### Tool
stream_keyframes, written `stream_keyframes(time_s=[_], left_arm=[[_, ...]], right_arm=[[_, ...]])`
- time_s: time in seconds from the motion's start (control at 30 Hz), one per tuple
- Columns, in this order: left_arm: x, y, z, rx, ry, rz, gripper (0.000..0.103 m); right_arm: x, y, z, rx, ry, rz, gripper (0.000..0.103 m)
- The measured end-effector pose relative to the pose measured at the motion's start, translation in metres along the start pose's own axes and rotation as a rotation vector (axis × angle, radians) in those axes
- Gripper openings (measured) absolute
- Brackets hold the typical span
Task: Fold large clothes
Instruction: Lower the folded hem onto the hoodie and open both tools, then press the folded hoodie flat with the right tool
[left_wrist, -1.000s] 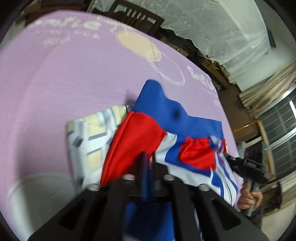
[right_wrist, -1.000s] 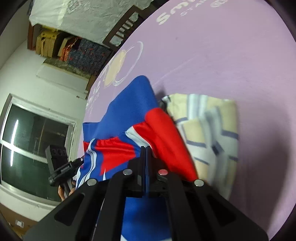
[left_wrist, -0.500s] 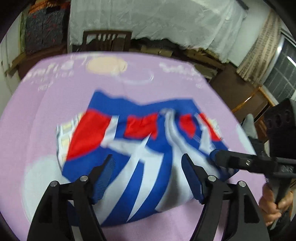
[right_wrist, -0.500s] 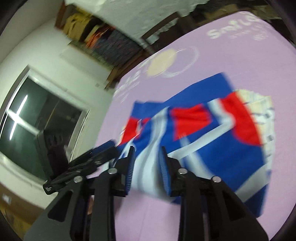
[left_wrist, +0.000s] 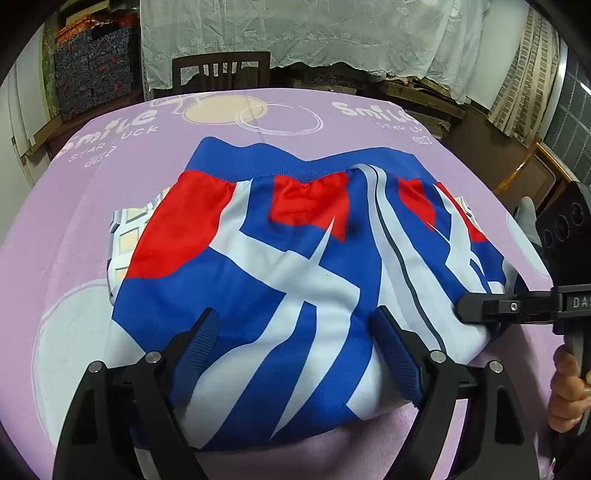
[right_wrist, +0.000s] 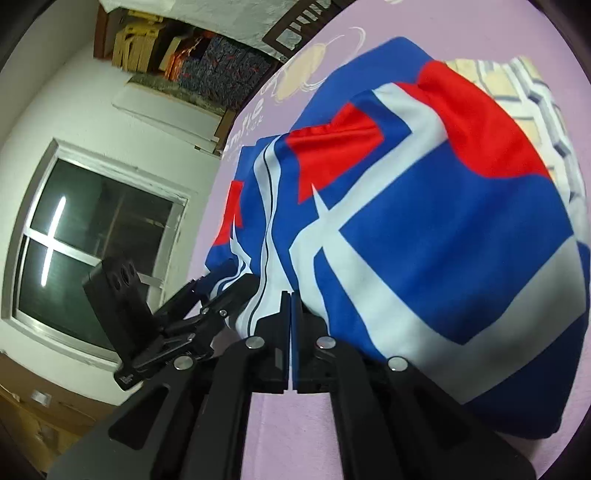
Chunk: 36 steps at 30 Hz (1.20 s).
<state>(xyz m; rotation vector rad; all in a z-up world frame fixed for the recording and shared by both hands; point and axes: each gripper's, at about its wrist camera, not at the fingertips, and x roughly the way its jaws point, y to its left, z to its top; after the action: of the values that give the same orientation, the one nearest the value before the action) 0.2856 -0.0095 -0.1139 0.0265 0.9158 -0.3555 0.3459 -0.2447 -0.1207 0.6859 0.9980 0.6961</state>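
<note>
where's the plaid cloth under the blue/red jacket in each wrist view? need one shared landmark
Left wrist: the plaid cloth peeks out at centre-left, beside the jacket, next to its red patch.
Right wrist: plaid cloth shows at the upper right edge, beyond the jacket.
Shared landmark: the peach circle print on the purple table cover, past the jacket's blue waistband.

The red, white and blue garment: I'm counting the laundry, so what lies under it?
Under the garment lies a cream plaid cloth, showing only at its left edge, on the purple table cover. How far the cloth runs beneath, and anything else there, is covered.
</note>
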Motion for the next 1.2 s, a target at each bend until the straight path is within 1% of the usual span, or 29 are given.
stream_keyframes(time_s=[0.03,0.1,0.17,0.27,0.37,0.43,0.47,0.53,0.6,0.67,0.7,0.87,0.93,1.1,1.2], left_arm=[[0.0,0.001,0.0,-0.005,0.005,0.008,0.092],[-0.001,0.004,0.001,-0.027,0.015,-0.004,0.093],[-0.003,0.004,0.001,-0.025,0.018,0.0,0.093],[-0.009,0.0,0.001,-0.008,0.008,0.034,0.092],[-0.022,-0.007,0.001,0.018,-0.031,0.081,0.092],[-0.031,-0.015,0.001,0.054,-0.065,0.12,0.092],[-0.035,-0.019,0.002,0.071,-0.078,0.131,0.092],[-0.041,-0.028,0.004,0.104,-0.102,0.148,0.092],[-0.046,-0.036,0.007,0.123,-0.123,0.15,0.092],[-0.05,-0.041,0.011,0.135,-0.144,0.149,0.092],[-0.052,-0.045,0.013,0.145,-0.158,0.151,0.092],[-0.055,-0.059,0.022,0.181,-0.195,0.162,0.092],[-0.054,-0.061,0.025,0.186,-0.199,0.161,0.092],[-0.046,-0.064,0.031,0.201,-0.2,0.164,0.092],[-0.038,-0.057,0.038,0.165,-0.178,0.145,0.092]], right_arm=[[0.001,0.001,0.0,0.004,-0.003,-0.002,0.0],[-0.003,-0.003,-0.003,0.025,-0.008,0.003,0.0],[-0.01,-0.01,-0.008,0.063,-0.011,0.023,0.0],[-0.02,-0.02,-0.012,0.106,-0.016,0.043,0.0],[-0.032,-0.026,-0.018,0.125,-0.033,0.035,0.0],[-0.043,-0.03,-0.024,0.13,-0.065,-0.093,0.01],[-0.047,-0.031,-0.027,0.123,-0.083,-0.121,0.025],[-0.056,-0.029,-0.037,0.127,-0.108,-0.103,0.043],[-0.064,-0.023,-0.045,0.117,-0.146,-0.112,0.053],[-0.071,-0.017,-0.051,0.104,-0.172,-0.133,0.056],[-0.073,-0.015,-0.053,0.103,-0.179,-0.14,0.058],[-0.084,-0.011,-0.063,0.105,-0.195,-0.129,0.062],[-0.087,-0.009,-0.065,0.105,-0.203,-0.123,0.063],[-0.093,-0.006,-0.07,0.104,-0.218,-0.131,0.064],[-0.095,-0.008,-0.074,0.121,-0.23,-0.141,0.065]])
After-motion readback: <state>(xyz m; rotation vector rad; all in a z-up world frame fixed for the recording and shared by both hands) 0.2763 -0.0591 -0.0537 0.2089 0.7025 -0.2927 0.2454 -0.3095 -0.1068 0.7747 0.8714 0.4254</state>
